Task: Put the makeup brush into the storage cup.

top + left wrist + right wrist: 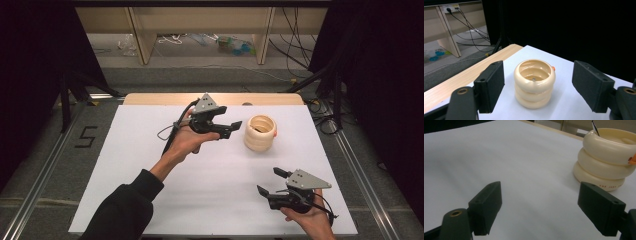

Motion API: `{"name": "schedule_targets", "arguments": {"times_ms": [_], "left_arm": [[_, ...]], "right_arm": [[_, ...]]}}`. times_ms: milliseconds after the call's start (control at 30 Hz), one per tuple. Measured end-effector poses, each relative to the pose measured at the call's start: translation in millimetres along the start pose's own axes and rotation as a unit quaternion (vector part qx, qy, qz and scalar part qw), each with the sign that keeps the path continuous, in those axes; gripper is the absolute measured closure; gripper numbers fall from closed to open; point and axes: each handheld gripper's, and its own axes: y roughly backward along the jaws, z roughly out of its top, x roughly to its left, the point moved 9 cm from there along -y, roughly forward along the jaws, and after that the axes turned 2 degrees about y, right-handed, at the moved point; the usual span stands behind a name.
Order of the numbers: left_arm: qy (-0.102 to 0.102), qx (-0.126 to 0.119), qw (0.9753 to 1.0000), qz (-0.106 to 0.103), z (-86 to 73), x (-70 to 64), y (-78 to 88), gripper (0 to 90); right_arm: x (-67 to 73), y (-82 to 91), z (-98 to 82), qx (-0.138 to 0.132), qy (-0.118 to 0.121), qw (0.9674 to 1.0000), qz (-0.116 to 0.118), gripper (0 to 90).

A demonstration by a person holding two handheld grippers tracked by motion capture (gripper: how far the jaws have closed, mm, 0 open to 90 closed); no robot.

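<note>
A cream cup (260, 132) shaped like three stacked rings stands upright on the white sheet (150, 165), right of centre toward the back. My left gripper (232, 128) hovers just left of it, jaws pointing at it, open and holding nothing. In the left gripper view the cup (534, 83) sits a little beyond the open gripper (539, 65), framed between the two pads without touching them. A small orange bit (553, 67) shows at its far rim. My right gripper (271, 181) rests open near the front right; in its own view the cup (606, 160) stands ahead at the right.
The table's bare wooden edge (150, 98) runs along the back of the sheet. Beyond it are a floor with cables (295, 50) and wooden furniture legs (142, 40). Dark curtains close both sides. A metal rail (360, 175) borders the table's right side.
</note>
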Motion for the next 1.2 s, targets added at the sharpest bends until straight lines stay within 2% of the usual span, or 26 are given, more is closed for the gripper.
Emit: {"name": "schedule_targets", "arguments": {"times_ms": [100, 267, 500, 567, 600, 733, 867, 1033, 1200], "left_arm": [[-0.002, 0.008, 1.0000, -0.002, -8.9, 0.5, 7.7, 25.4], [0.001, 0.005, 1.0000, -0.003, -23.2, -2.5, 23.3, 25.3], [-0.002, -0.008, 1.0000, 0.004, -37.5, 1.8, 48.5, 25.2], [-0.006, -0.001, 0.9999, 0.011, -40.8, 5.4, 54.0, 25.3], [-0.010, -0.004, 0.9999, 0.014, -40.7, 7.1, 55.6, 25.2], [-0.001, -0.008, 0.9998, 0.019, -43.8, 11.9, 62.1, 25.2], [-0.001, 0.000, 1.0000, 0.009, -53.7, 10.8, 65.9, 24.2], [-0.015, 0.007, 0.9998, 0.005, -62.4, 9.5, 71.6, 22.8], [-0.007, -0.002, 1.0000, 0.006, -67.3, 10.7, 75.7, 21.9]], "right_arm": [[-0.2, -0.2, -0.1, 0.000, 0.001, 1.0000, 0.000, 20.4], [-1.5, 0.1, 0.1, -0.001, -0.001, 1.0000, -0.003, 20.4], [-1.2, 0.5, 0.4, -0.001, -0.005, 1.0000, -0.003, 20.3], [-1.2, 0.4, 0.3, 0.000, -0.006, 1.0000, -0.002, 20.3], [-1.4, 0.3, 0.9, -0.002, -0.005, 1.0000, -0.002, 20.3], [-1.6, 0.3, 1.5, -0.004, -0.002, 1.0000, -0.004, 20.3], [-1.9, 1.6, 0.6, -0.001, -0.008, 1.0000, -0.003, 19.8], [-3.3, 1.1, 2.5, -0.011, -0.011, 0.9999, -0.004, 19.0], [-4.0, 1.4, 2.8, -0.014, -0.015, 0.9998, -0.006, 18.8]]}}
